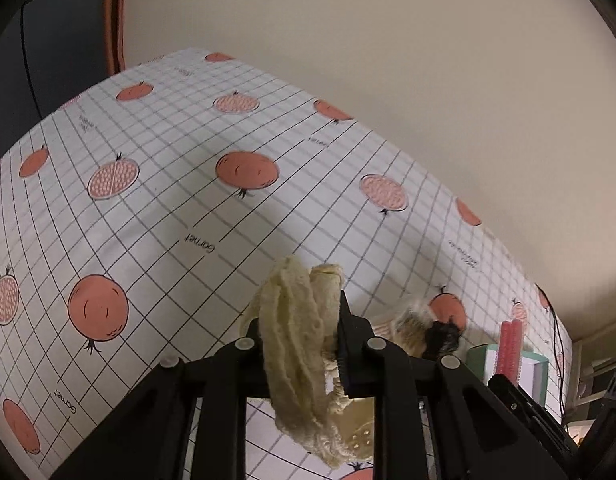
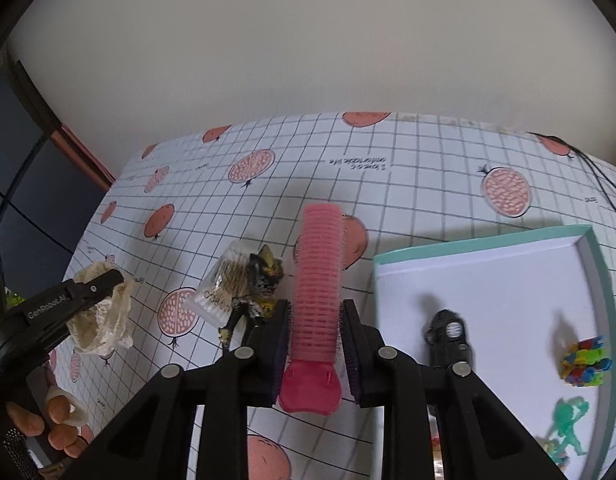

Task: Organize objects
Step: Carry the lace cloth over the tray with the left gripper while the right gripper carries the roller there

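Note:
My left gripper [image 1: 304, 336] is shut on a crumpled cream knitted cloth [image 1: 296, 344], held above the tablecloth; the same cloth [image 2: 102, 316] shows in the right wrist view at the left, pinched by the left gripper [image 2: 96, 292]. My right gripper [image 2: 315, 320] is shut on a pink hair roller [image 2: 317, 276] that stands up between its pads, lifted just left of the box. The pink roller [image 1: 507, 346] also appears at the right in the left wrist view. The white box with a teal rim [image 2: 599, 272] holds a black toy [image 2: 447, 338], a multicoloured toy [image 2: 585, 366] and a green figure [image 2: 569, 426].
A dark monster figurine [image 2: 262, 288] and a clear packet of cotton swabs [image 2: 224, 284] lie on the pomegranate-print tablecloth [image 2: 427, 184] left of the roller. A hand [image 2: 56, 420] holds the left gripper's handle. A black cable [image 2: 603, 184] runs along the table's far right edge.

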`<state>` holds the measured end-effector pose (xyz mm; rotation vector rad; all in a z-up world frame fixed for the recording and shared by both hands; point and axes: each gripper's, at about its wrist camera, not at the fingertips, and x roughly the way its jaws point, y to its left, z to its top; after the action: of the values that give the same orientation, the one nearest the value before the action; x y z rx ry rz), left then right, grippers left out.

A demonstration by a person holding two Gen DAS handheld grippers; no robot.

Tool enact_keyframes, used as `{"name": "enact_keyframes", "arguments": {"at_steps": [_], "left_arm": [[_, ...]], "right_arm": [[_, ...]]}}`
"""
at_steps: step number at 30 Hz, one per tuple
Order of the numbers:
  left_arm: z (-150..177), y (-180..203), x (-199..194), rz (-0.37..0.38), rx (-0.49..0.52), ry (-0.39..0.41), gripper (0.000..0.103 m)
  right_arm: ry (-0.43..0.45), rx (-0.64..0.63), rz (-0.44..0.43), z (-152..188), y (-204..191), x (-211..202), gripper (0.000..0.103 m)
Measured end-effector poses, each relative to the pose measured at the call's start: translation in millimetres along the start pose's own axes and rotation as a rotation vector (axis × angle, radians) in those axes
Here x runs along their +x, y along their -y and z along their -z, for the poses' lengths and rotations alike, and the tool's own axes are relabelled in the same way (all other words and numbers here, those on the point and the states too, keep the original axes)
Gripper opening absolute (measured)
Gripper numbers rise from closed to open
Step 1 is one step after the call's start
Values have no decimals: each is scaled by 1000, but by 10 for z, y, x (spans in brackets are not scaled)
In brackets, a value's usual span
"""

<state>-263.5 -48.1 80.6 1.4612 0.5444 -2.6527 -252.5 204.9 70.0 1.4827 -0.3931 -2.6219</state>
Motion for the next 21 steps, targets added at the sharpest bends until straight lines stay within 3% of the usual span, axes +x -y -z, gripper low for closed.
{"name": "enact_keyframes", "arguments": {"at_steps": [7,21], "left_arm": [[74,334,-138,39,53,26,22],[633,1394,-28,157,218,-64,22]], "right_arm": [[30,49,26,-21,359,-251,26],[51,140,115,13,1137,-605,26]]}}
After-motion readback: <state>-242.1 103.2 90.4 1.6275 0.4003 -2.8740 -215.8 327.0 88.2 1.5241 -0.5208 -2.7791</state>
